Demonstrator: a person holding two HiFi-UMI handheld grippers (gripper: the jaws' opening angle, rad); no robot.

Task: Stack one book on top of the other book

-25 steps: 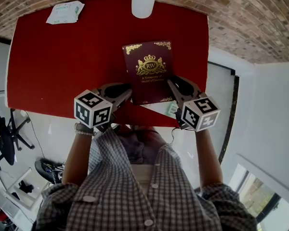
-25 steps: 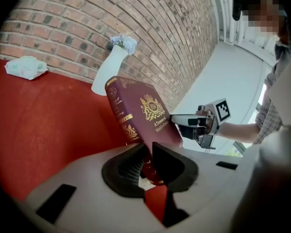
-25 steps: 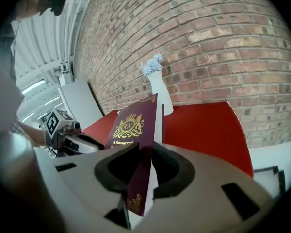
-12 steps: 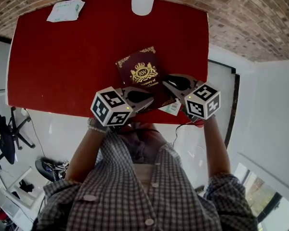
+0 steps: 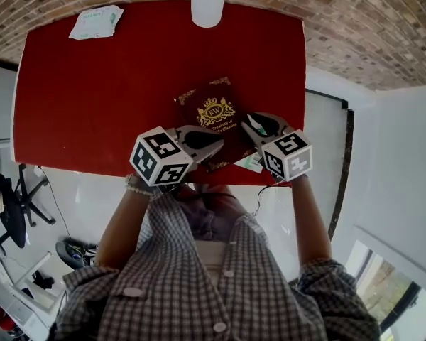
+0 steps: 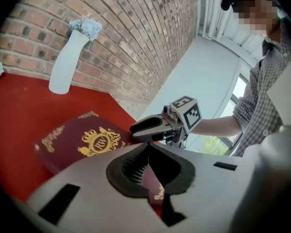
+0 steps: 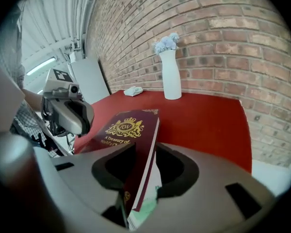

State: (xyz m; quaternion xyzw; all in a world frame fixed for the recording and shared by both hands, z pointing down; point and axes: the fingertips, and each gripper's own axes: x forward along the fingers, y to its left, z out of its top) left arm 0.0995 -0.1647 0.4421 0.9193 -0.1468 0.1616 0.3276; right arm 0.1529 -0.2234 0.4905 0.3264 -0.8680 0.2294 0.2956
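A maroon book with a gold crest (image 5: 211, 112) (image 6: 82, 140) (image 7: 126, 127) lies askew near the front edge of the red table (image 5: 92, 98). My left gripper (image 5: 216, 146) (image 6: 148, 171) is shut on its near corner; a thin strip of maroon cover shows between the pads. My right gripper (image 5: 247, 123) (image 7: 136, 181) has the book's right edge between its jaws, which have just been opening, with a gap beside the pages. A white and green book (image 5: 253, 163) (image 7: 148, 198) peeks out beneath the maroon one at the table's edge.
A white vase with pale flowers (image 5: 207, 2) (image 6: 68, 62) (image 7: 172, 74) stands at the table's far edge against the brick wall. A packet of wipes (image 5: 94, 20) (image 7: 133, 91) lies at the far left corner. The table's front edge runs just below both grippers.
My left gripper moved right along the book's near edge and shut on its corner. The maroon book turned askew and slid nearer. My right gripper sank a little and its jaws widened.
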